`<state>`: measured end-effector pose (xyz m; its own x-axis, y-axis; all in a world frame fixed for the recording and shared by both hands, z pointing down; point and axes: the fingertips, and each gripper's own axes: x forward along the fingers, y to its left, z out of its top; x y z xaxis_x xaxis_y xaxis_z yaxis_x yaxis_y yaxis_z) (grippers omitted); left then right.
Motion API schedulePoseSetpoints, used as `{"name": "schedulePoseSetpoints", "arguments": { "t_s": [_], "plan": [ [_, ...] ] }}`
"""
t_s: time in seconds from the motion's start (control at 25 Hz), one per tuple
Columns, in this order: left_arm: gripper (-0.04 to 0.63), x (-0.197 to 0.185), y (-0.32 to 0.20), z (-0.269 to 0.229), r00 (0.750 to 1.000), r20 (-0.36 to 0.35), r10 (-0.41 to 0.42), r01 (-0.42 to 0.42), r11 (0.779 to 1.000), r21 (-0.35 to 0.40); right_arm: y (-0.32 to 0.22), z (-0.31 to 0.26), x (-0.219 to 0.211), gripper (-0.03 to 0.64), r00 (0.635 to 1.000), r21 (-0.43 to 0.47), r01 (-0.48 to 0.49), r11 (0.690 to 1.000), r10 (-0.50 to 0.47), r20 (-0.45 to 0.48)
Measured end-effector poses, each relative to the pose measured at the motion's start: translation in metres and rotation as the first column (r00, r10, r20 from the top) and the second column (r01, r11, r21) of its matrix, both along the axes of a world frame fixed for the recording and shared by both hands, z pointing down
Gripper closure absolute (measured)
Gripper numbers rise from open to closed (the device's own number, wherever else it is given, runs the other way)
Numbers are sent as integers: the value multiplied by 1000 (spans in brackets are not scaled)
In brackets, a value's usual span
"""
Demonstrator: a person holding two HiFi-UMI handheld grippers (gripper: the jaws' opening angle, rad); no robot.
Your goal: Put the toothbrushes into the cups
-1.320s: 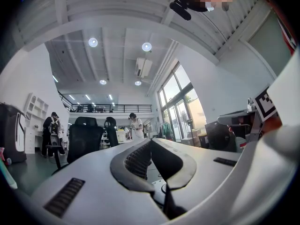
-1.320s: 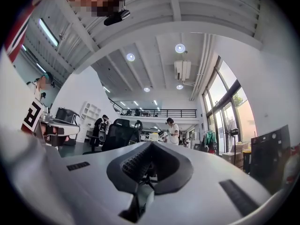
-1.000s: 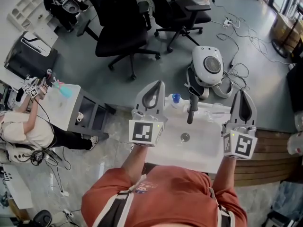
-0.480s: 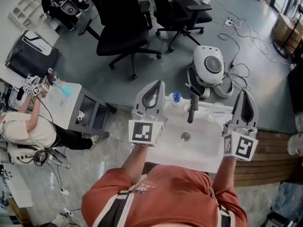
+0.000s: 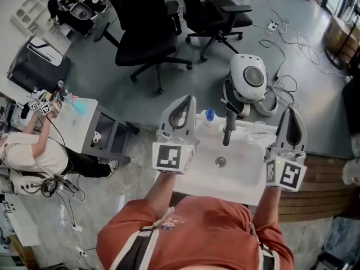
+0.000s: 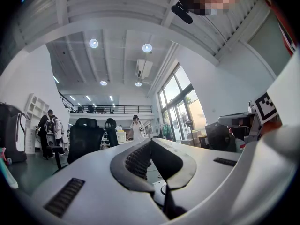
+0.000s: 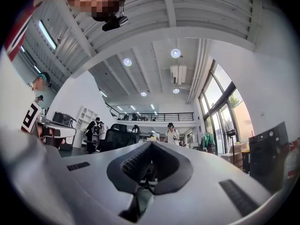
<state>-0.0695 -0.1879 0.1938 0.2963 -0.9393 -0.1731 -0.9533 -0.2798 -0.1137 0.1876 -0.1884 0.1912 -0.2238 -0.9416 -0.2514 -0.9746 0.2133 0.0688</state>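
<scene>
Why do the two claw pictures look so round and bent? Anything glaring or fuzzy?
Left gripper view: a wide lens bends straight lines and darkens the corners; the windows wash out; the left claw fills the bottom. Right gripper view: same bending, with ceiling lamps glaring above the right claw. Head view: evenly lit and sharp, milder bending.

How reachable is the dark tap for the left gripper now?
Probably yes: the left gripper is above the sink's left edge, the dark tap just right of it, nothing visible between them. Its jaws are shut.
</scene>
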Motion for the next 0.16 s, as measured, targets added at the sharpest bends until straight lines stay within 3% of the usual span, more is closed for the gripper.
{"name": "schedulePoseSetpoints", "arguments": {
  "t_s": [0.16],
  "plan": [
    [575, 3, 0, -2, 1000, 0, 3, -3, 1000, 3, 0, -1, 1, 609, 1000, 1, 2, 1000, -2, -2]
  ]
}}
